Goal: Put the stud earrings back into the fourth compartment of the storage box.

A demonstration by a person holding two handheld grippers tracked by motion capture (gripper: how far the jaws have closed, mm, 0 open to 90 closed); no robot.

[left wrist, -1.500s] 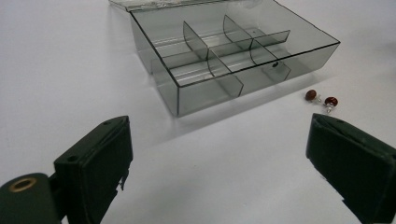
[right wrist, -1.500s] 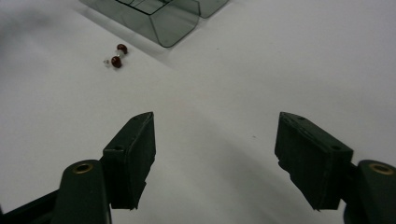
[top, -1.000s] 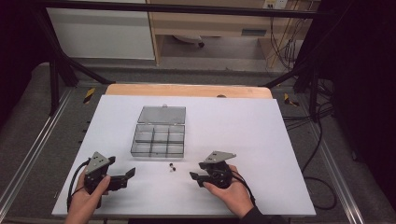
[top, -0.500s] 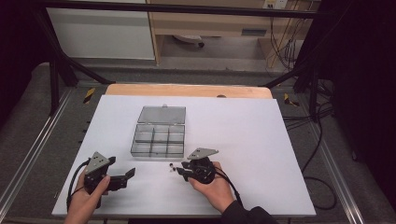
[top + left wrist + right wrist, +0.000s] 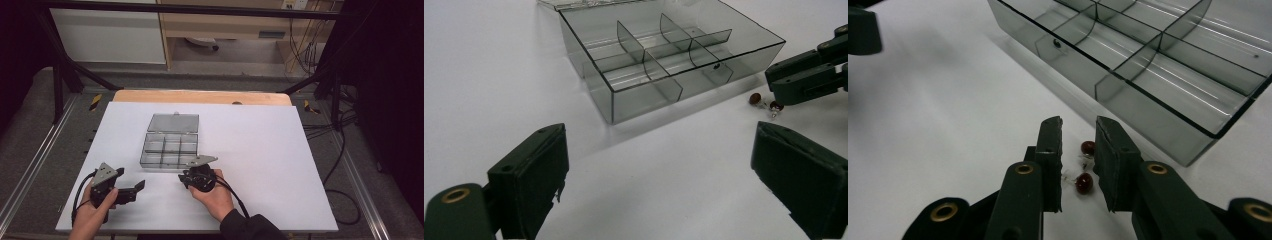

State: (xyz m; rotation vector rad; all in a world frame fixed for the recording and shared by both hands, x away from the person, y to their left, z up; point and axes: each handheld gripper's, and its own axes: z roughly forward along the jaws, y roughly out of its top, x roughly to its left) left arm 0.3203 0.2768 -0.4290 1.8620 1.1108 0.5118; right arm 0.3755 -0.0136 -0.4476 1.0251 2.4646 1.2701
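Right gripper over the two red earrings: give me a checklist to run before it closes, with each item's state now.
1. Right gripper open, fingers either side of the earrings: ok.
2. Both earrings between the fingers: ok; whether one closure catches both, cannot tell.
3. Fingers low enough to touch the table: cannot tell.
4. Compartment box open, lid flat behind it, compartments free: ok.
5. Fingers clear of the box's front wall: ok, a gap shows in the right gripper view.
6. Left gripper open and apart from the earrings: ok.
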